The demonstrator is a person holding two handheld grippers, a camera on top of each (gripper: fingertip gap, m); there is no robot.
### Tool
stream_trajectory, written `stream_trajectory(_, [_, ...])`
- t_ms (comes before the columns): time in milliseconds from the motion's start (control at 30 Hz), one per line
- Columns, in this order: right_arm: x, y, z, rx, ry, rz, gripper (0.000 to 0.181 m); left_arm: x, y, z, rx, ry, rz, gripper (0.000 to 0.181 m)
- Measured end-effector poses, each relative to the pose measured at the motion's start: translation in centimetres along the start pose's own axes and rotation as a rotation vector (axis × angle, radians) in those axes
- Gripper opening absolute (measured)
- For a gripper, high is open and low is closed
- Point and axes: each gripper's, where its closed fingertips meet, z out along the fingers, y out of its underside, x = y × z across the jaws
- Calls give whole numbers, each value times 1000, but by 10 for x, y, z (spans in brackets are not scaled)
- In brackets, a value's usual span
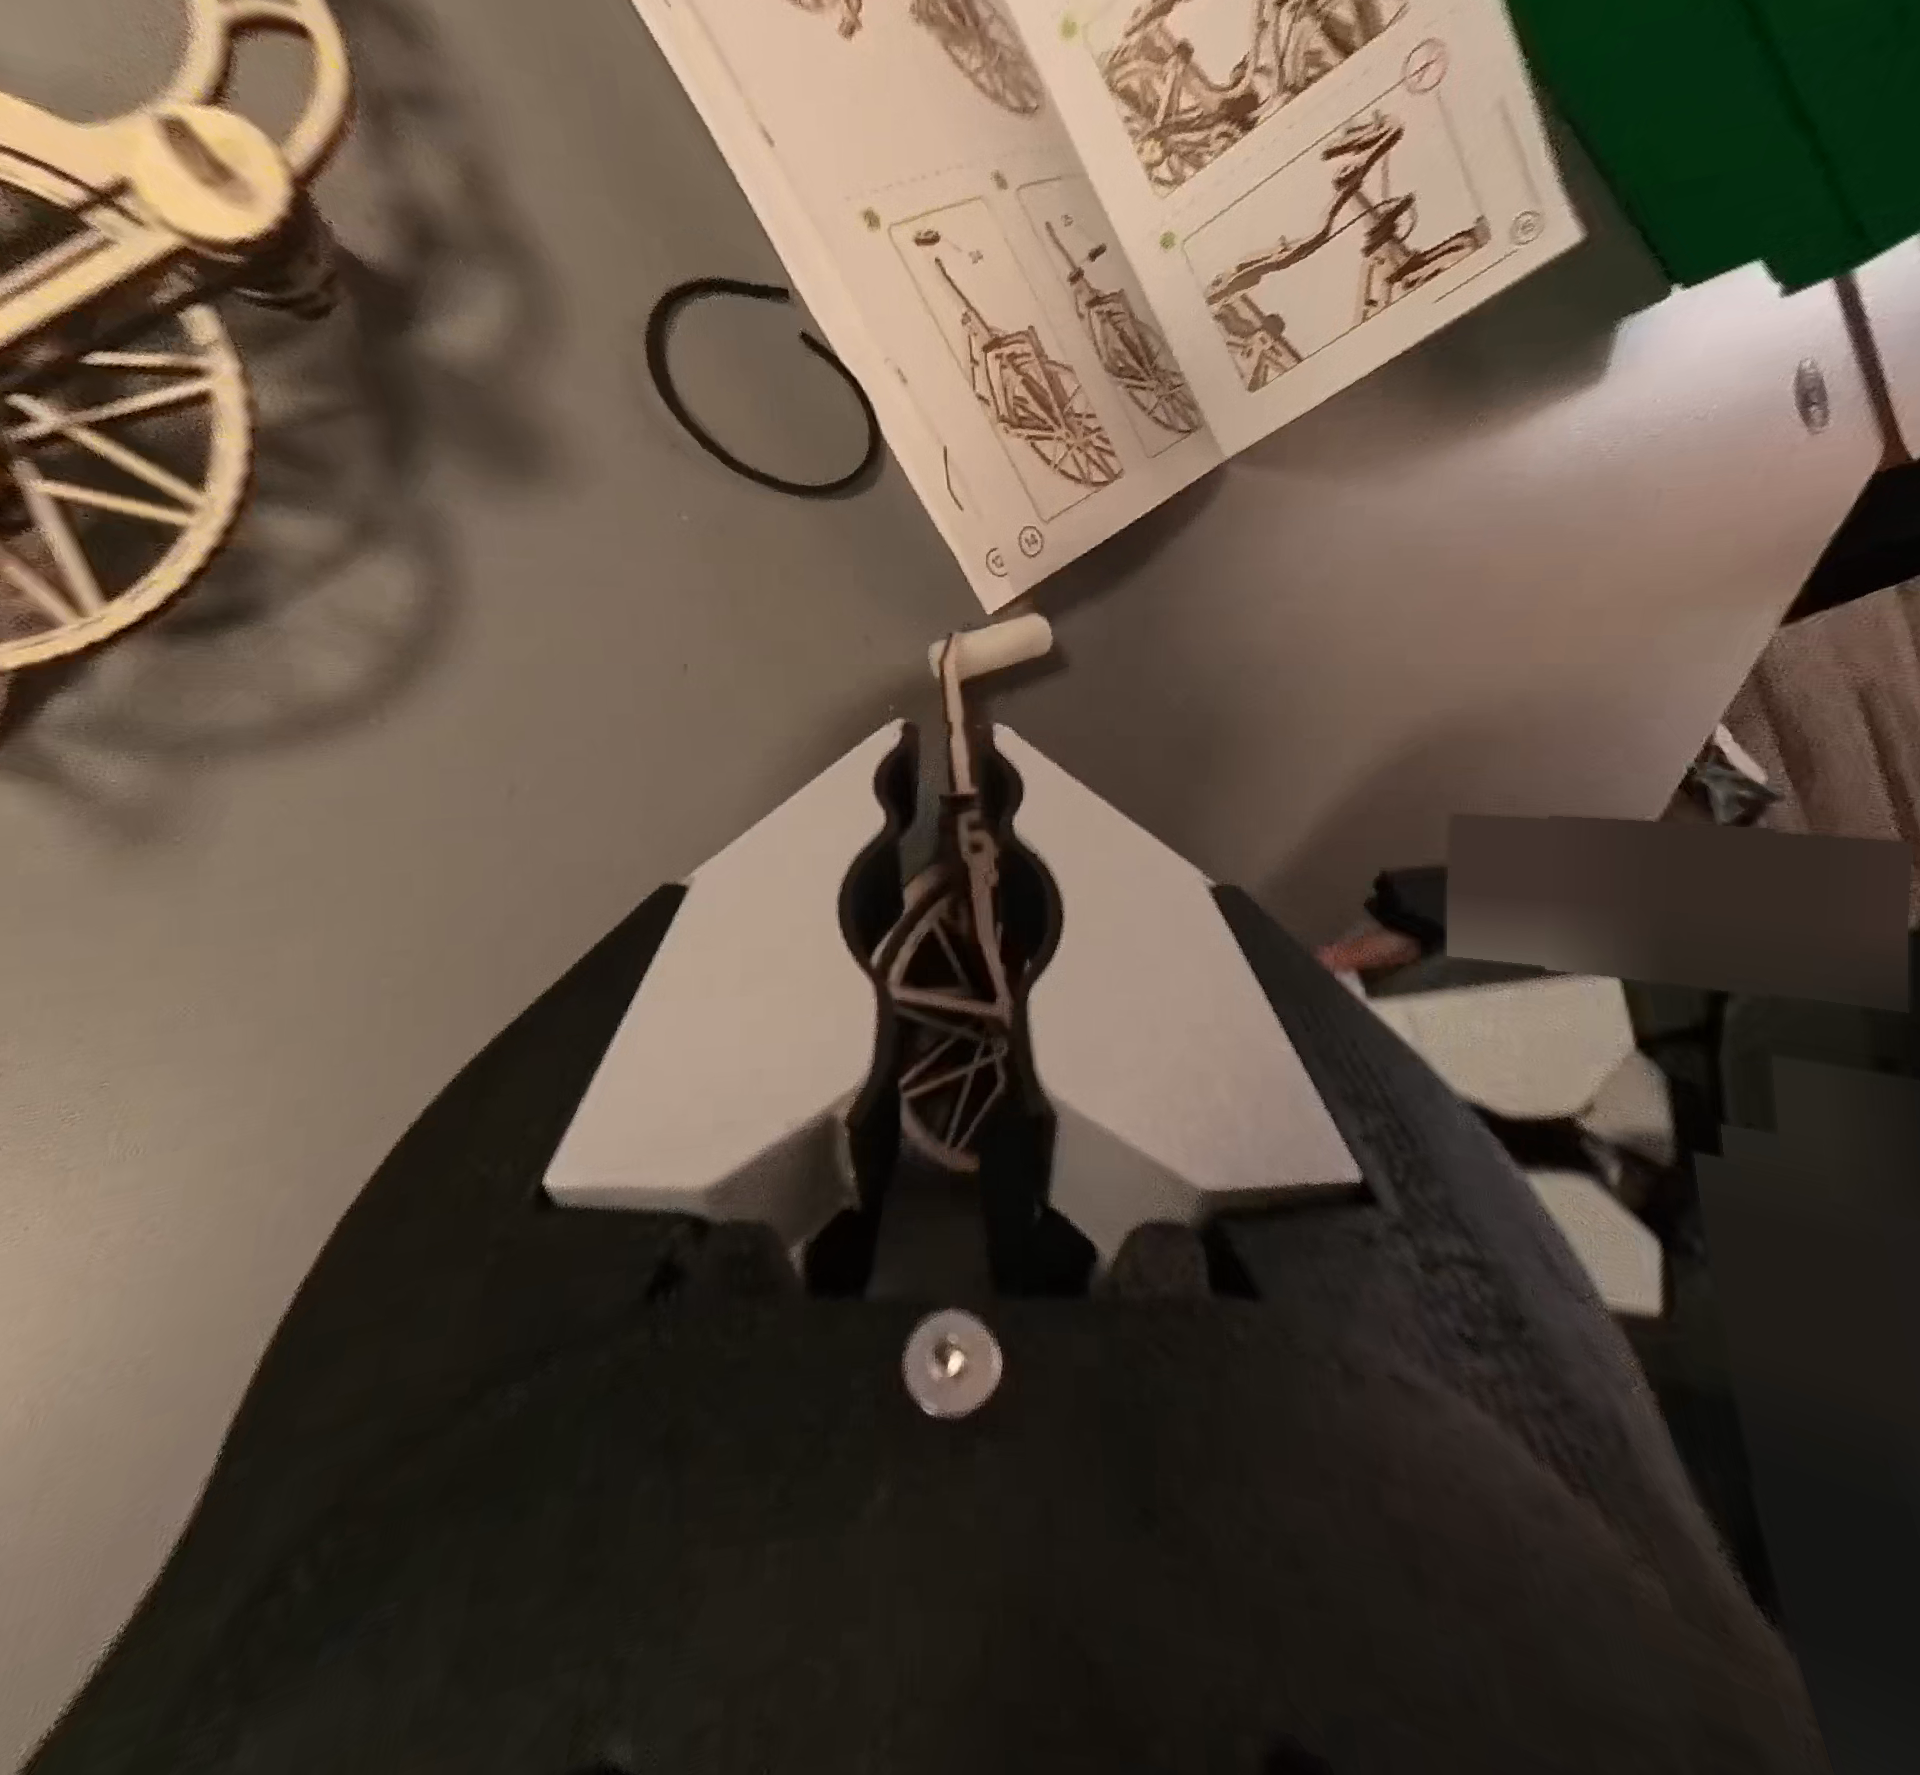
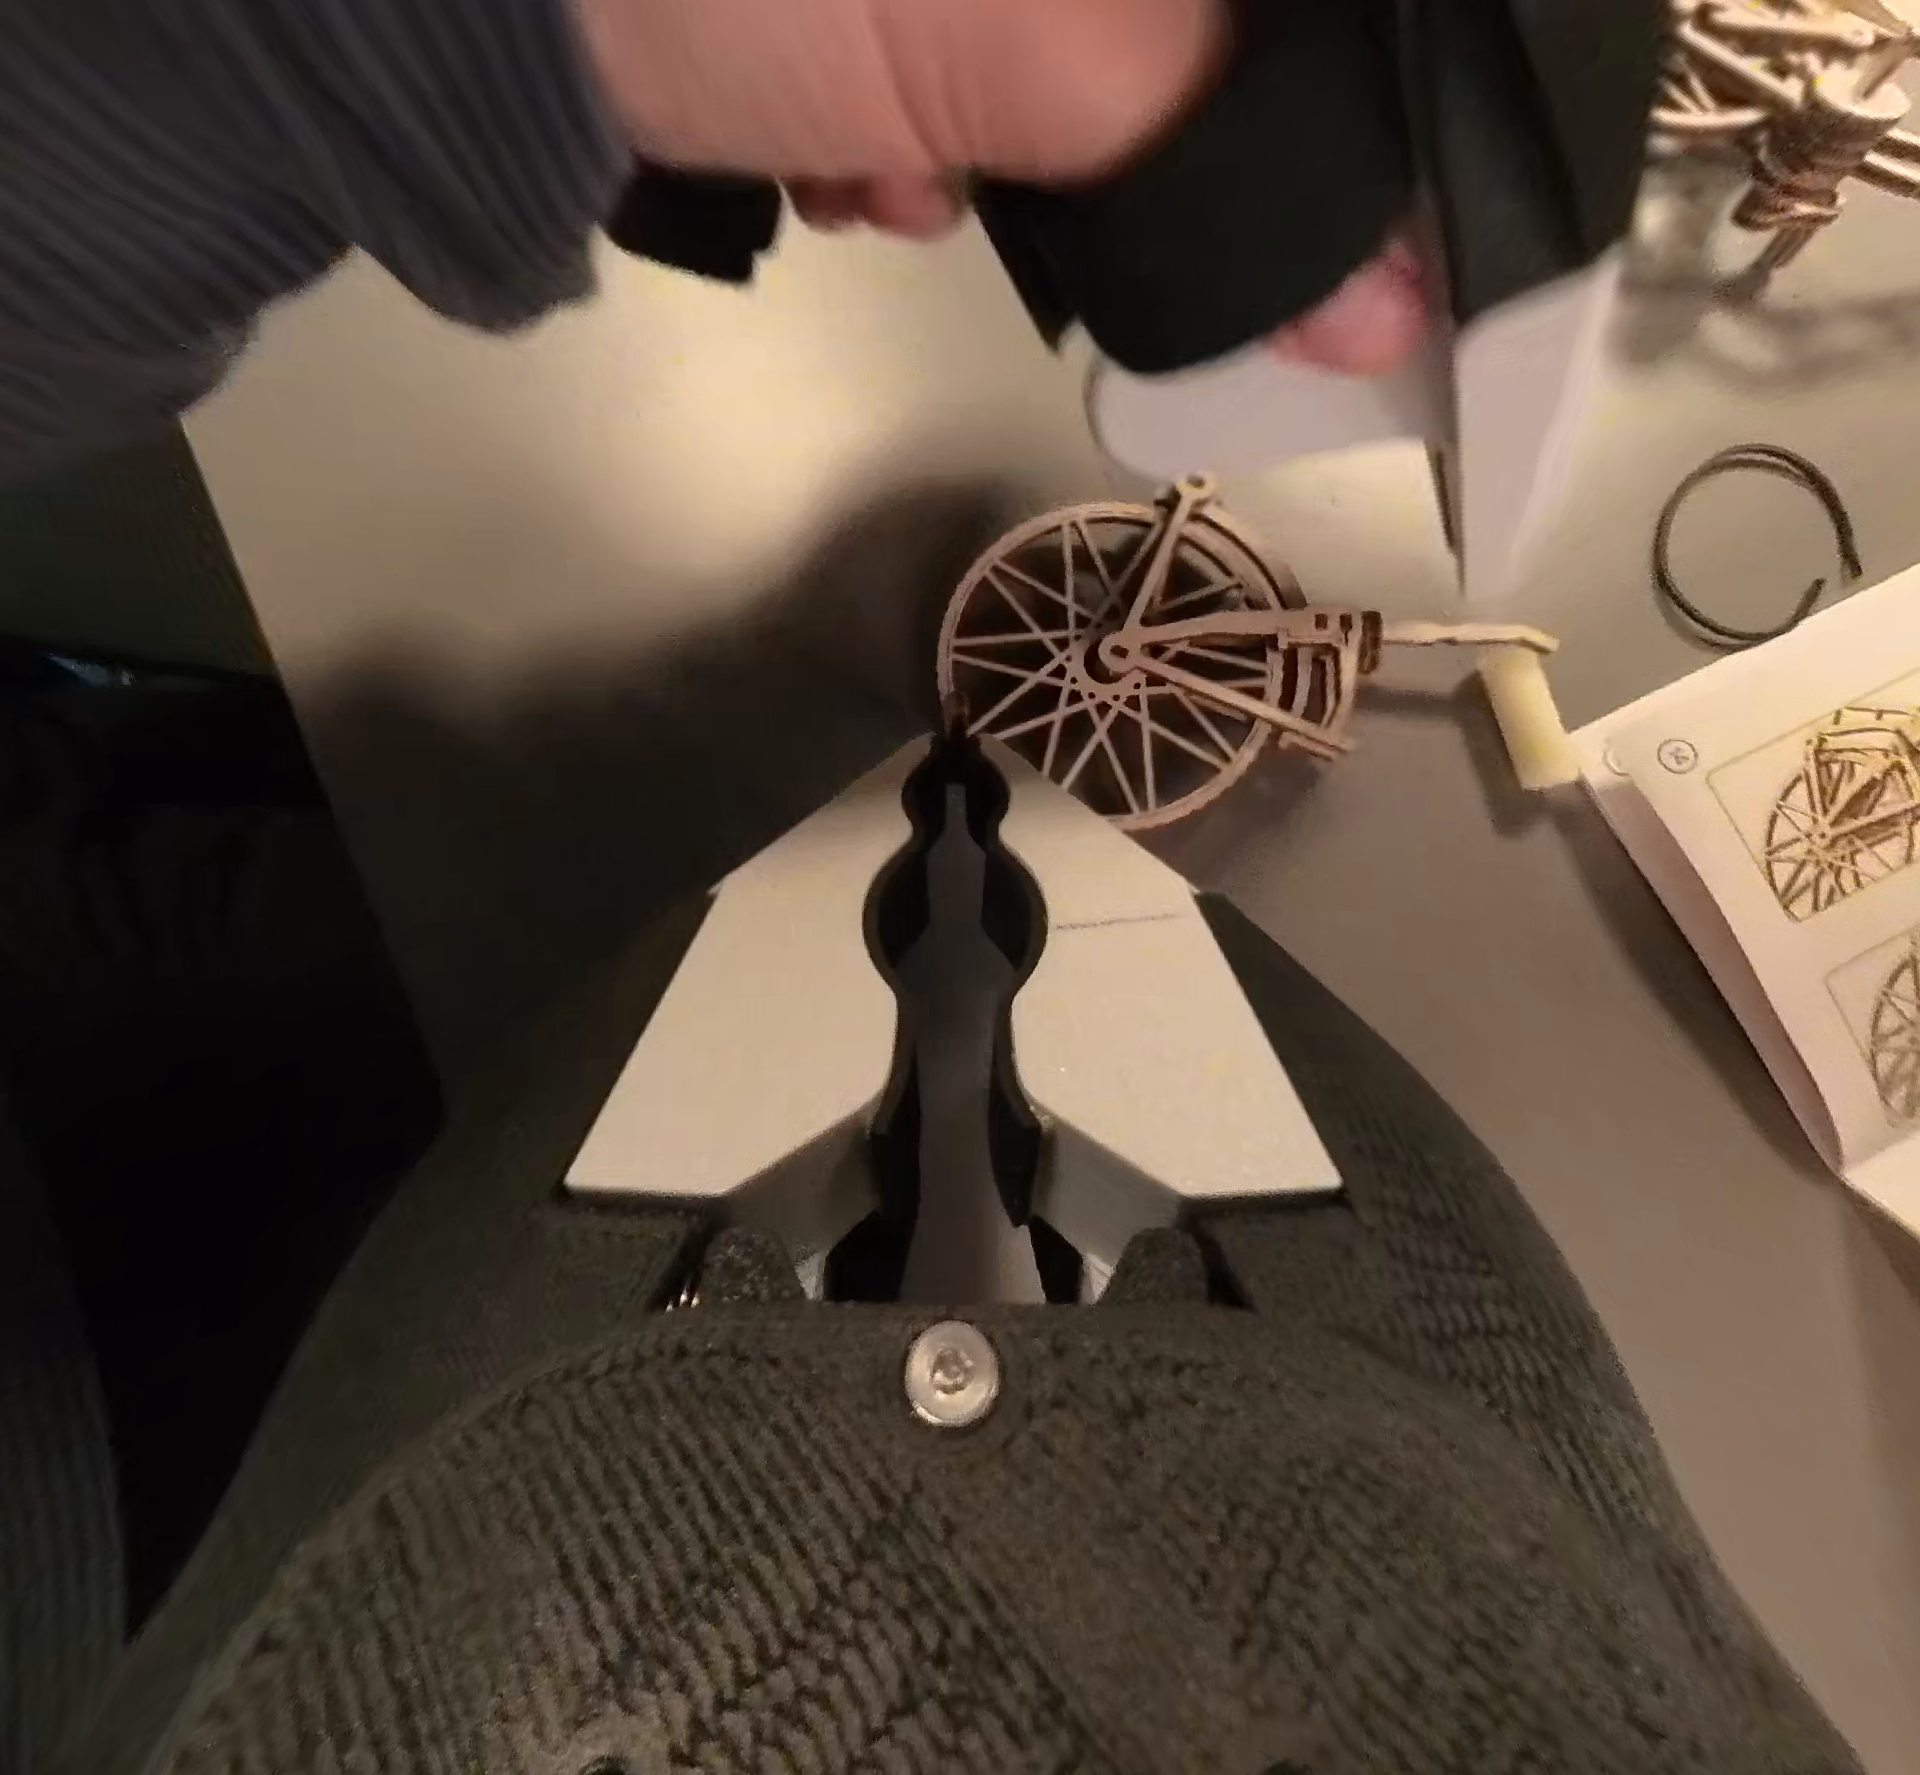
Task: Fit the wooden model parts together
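Pinching the wheel's [image 2: 1112, 665] rim, right gripper [image 2: 958, 746] is closed; left gripper [image 1: 948, 738] is nearly shut, grip unclear. Left view: grey table [image 1: 312, 946], booklet [image 1: 1091, 198] at 1 o'clock, black loop [image 1: 764, 385], bike frame [image 1: 135, 198] at 10.

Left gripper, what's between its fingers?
A wooden wheel shows edge-on in the gap, its stem and handle poking past the tips. The fingers cover the wheel's sides; whether they grip it is unclear.
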Motion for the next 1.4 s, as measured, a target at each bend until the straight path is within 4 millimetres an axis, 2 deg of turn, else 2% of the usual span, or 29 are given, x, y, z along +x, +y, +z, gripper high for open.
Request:
stream_trajectory(167, [9,22,-21,-72,-40,-20,0,1,6,-34,83,28,55,11])
stream_trajectory(267, [28,41,-41,-136,18,-7,0,6,17,-49,105,75,98,10])
stream_trajectory(333, [49,38,-53,-94,124,36,0,19,21,-54,125,155,178,9])
stream_trajectory(367, [51,31,-56,-46,136,67,0,26,22,-55,130,195,236,9])
stream_trajectory(433, [50,17,-52,44,143,98,0,36,23,-52,128,237,376,12])
stream_trajectory(567, [34,9,-31,70,122,75,0,39,30,-44,41,253,710,32])
stream_trajectory(700, [22,17,-20,23,59,16,0,40,34,-38,-54,309,937,38])
stream_trajectory(867, [8,30,-29,-8,-107,-117,0,45,43,-28,-109,369,1121,41])
stream_trajectory(1000, [14,37,-41,-24,-158,-207,0,43,45,-18,-97,376,1202,42])
stream_trajectory(1100, [24,25,-55,55,-157,-275,0,36,36,-10,-53,325,1259,42])
stream_trajectory(1167, [40,16,-61,110,-94,-347,0,34,33,-7,-37,329,1276,39])
stream_trajectory(1300, [90,-3,-60,232,176,-588,0,24,27,0,-22,241,1409,33])
stream_trajectory(1400, [112,-17,-63,364,340,-719,0,21,25,5,-4,166,1539,31])
